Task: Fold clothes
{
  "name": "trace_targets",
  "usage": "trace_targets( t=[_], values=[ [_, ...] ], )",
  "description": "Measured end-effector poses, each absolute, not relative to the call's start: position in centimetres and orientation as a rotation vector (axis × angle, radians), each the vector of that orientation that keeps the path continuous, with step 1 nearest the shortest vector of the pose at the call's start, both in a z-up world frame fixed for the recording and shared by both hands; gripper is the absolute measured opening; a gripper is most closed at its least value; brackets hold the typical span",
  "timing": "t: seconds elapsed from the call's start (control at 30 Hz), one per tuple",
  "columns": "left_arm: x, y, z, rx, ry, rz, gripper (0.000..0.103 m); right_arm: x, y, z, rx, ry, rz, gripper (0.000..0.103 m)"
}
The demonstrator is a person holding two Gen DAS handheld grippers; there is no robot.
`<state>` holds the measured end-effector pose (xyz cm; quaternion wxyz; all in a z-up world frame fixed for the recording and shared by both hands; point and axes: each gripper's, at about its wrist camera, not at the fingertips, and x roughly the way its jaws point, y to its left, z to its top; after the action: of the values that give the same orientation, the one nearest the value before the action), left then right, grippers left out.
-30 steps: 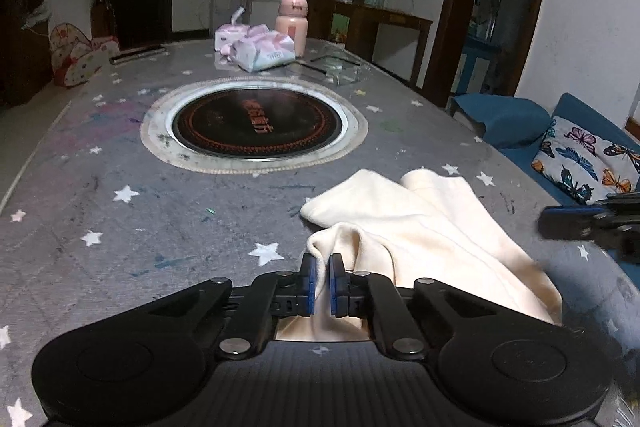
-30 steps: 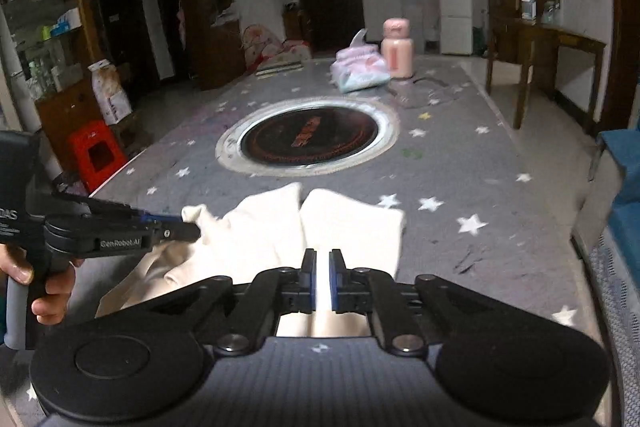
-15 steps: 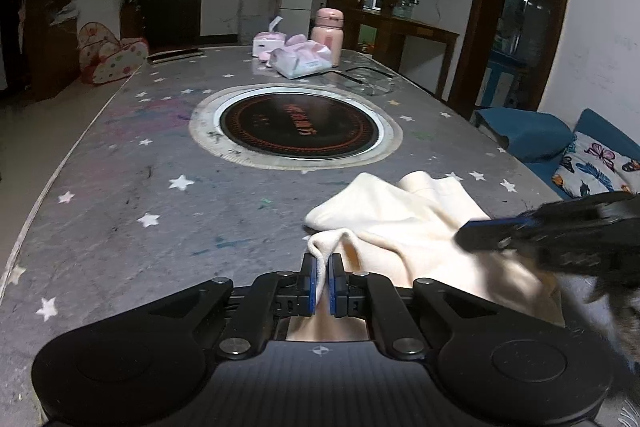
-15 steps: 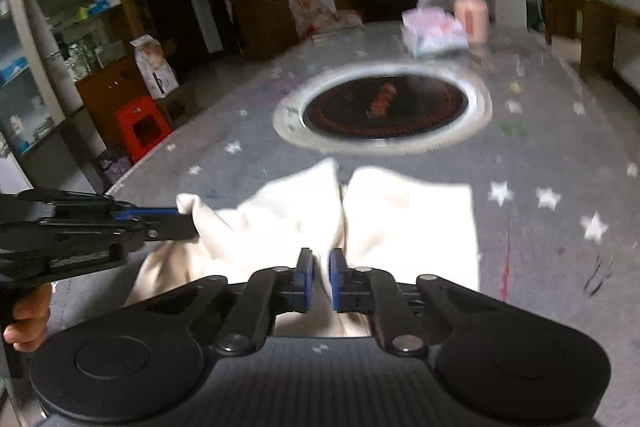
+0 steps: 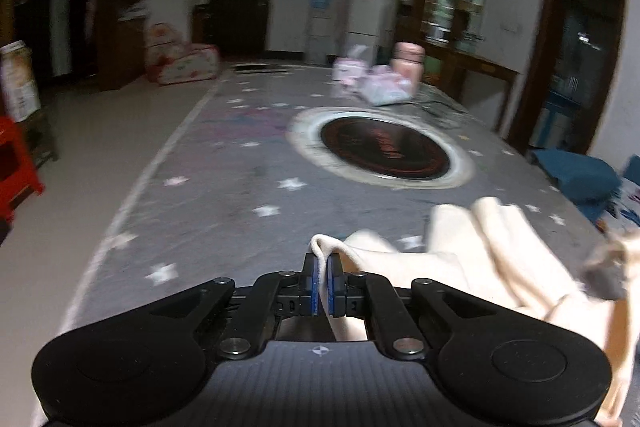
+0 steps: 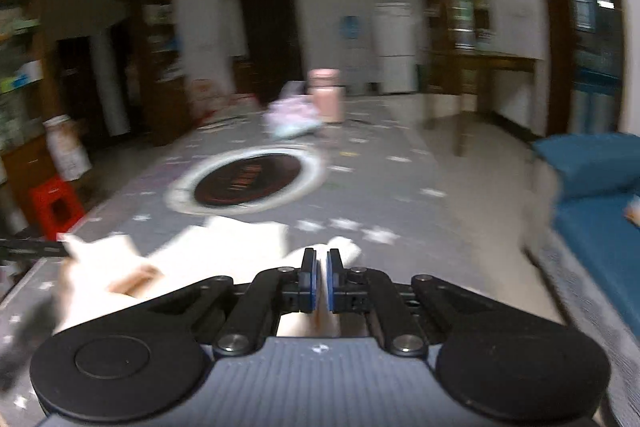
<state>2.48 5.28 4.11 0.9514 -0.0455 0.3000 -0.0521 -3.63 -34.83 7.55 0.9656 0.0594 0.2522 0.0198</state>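
A cream garment (image 5: 472,251) lies bunched on the grey star-patterned table (image 5: 224,195). My left gripper (image 5: 323,269) is shut on a fold of its edge, lifted off the table, with the cloth stretching right toward the blurred right gripper (image 5: 600,279). In the right wrist view the garment (image 6: 224,247) spreads to the left and my right gripper (image 6: 320,267) is shut on another part of its edge. The left gripper (image 6: 24,251) shows there at the far left, holding a cloth corner. Both views are motion-blurred.
A round black hotplate (image 5: 384,147) with a pale ring is set in the table's middle. Pink tissue packs (image 5: 372,83) and a pink jar (image 5: 408,65) stand at the far end. A blue sofa (image 6: 600,211) is right of the table, a red stool (image 6: 52,207) left.
Both grippers have lifted and pulled apart with the garment, stretching it between them. Both views have swung, the left one leftward, and turned blurry.
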Motion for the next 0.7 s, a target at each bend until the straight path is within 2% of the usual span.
trace_targets(
  t=[0.1,0.27,0.47,0.5,0.57,0.7],
  values=[
    [0.7,7.7,4.0,-0.131,0.618,-0.02,0.005,-4.9,-37.3,6.2,0.138,0.564,-0.049,0.0],
    [-2.0,11.1,3.5,-0.173,0.695,0.037,0.006,-5.8,-38.6,4.8,0.145,0.639,-0.109,0.0],
    [-2.2,12.0,4.2,-0.18,0.723,0.028,0.015,-4.0,-37.1,6.2,0.15,0.609,0.004,0.006],
    [-2.0,11.5,4.6,-0.163,0.711,0.008,0.022,-3.4,-36.5,6.4,0.154,0.611,0.038,0.006],
    [-1.5,10.3,5.1,-0.132,0.693,-0.02,0.028,-2.3,-35.1,6.8,0.151,0.616,0.107,0.01],
    [0.6,7.5,5.6,-0.09,0.694,-0.107,0.028,0.8,-32.4,6.8,0.132,0.647,0.204,0.01]
  ],
)
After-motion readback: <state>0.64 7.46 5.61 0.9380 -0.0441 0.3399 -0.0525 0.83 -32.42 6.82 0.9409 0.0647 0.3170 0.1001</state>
